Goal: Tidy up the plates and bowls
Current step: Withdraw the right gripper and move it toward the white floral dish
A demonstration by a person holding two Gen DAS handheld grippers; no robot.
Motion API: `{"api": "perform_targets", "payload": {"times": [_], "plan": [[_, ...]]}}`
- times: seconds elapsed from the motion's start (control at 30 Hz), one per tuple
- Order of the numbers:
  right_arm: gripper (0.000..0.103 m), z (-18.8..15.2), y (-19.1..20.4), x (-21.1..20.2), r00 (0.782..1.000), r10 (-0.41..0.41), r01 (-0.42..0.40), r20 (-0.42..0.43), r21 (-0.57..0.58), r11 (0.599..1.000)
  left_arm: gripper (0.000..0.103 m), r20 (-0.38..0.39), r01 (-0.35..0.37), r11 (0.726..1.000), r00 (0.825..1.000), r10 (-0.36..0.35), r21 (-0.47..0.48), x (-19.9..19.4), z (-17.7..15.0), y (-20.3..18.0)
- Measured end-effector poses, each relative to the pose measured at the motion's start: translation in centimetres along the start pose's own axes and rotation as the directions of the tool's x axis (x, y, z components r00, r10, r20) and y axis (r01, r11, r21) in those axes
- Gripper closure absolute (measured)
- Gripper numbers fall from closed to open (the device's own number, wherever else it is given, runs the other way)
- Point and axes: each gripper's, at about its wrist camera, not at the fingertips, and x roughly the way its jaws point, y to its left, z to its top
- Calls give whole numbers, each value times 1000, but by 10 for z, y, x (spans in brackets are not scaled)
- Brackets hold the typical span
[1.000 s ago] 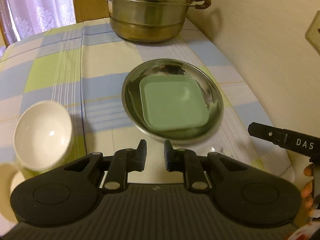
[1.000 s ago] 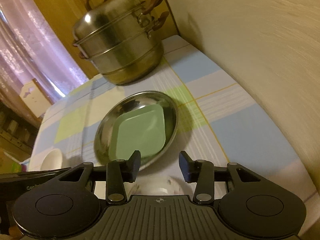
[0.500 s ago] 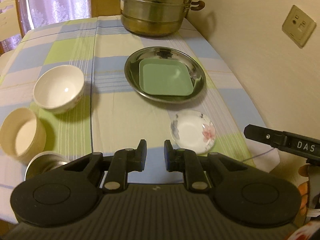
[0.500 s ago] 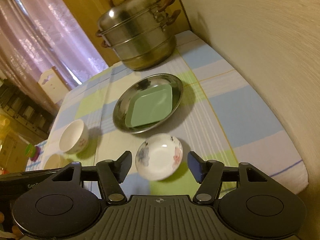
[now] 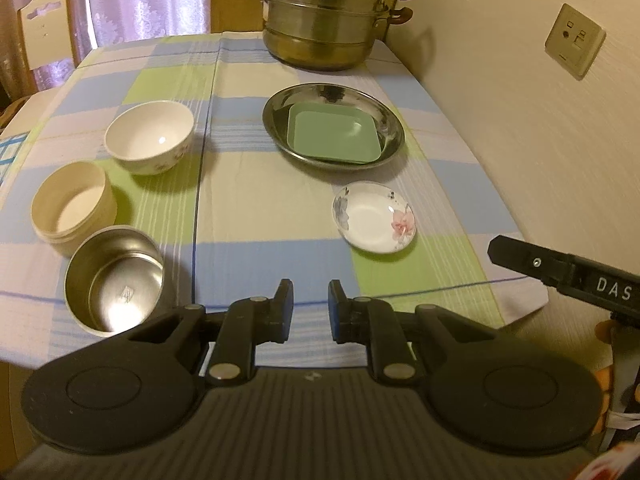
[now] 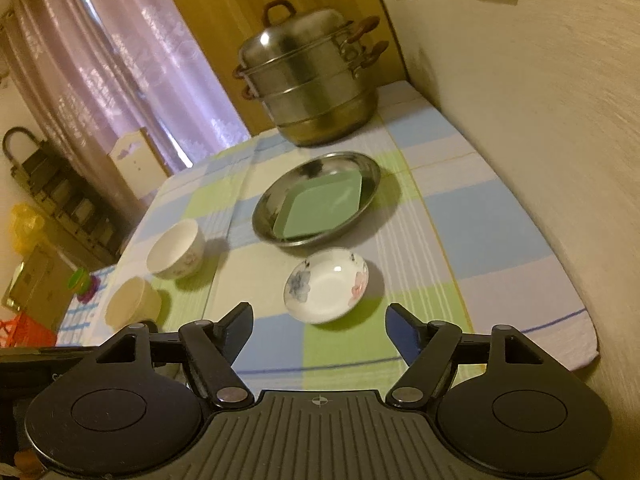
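A green square plate [image 5: 333, 137] [image 6: 320, 207] lies inside a round steel plate [image 5: 390, 120] [image 6: 370, 176]. A small white floral dish [image 5: 374, 216] [image 6: 326, 285] sits nearer, in front of it. A white bowl [image 5: 150, 136] [image 6: 176, 254], a cream cup-shaped bowl [image 5: 72, 206] [image 6: 132, 308] and a steel bowl [image 5: 114, 286] stand at the left. My left gripper [image 5: 311, 304] is nearly shut and empty, above the table's near edge. My right gripper [image 6: 319, 326] is open and empty, just short of the floral dish.
A tall steel steamer pot [image 5: 326, 14] [image 6: 312, 80] stands at the table's far end. A wall [image 5: 520, 120] runs along the right side. A chair [image 5: 44, 28] and curtains are beyond the far left. The checked tablecloth [image 5: 248, 208] covers the table.
Both grippers have pulled back and up from the steel plate, so more of the table shows. The right gripper's jaws have opened wider. The dishes have not moved.
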Motion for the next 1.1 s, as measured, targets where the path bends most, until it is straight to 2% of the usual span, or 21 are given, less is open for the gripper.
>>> {"api": "perform_targets", "payload": {"times": [0.53,0.83,1.1], "plan": [[30,-22,9,-11,997,-28,20,-73,-106,994,87,1,-46,999,999,46,-26,-26,-34,-9],[30,-25,13,-8,994,-54,43,-92,-127,991,87,-34,-40,999,999,40,-11,-20,-33,-9],[30,-15,5,4,990,-87,76,-110,-98,992,87,-58,-7,1000,998,8,8,4,-18,-9]]}}
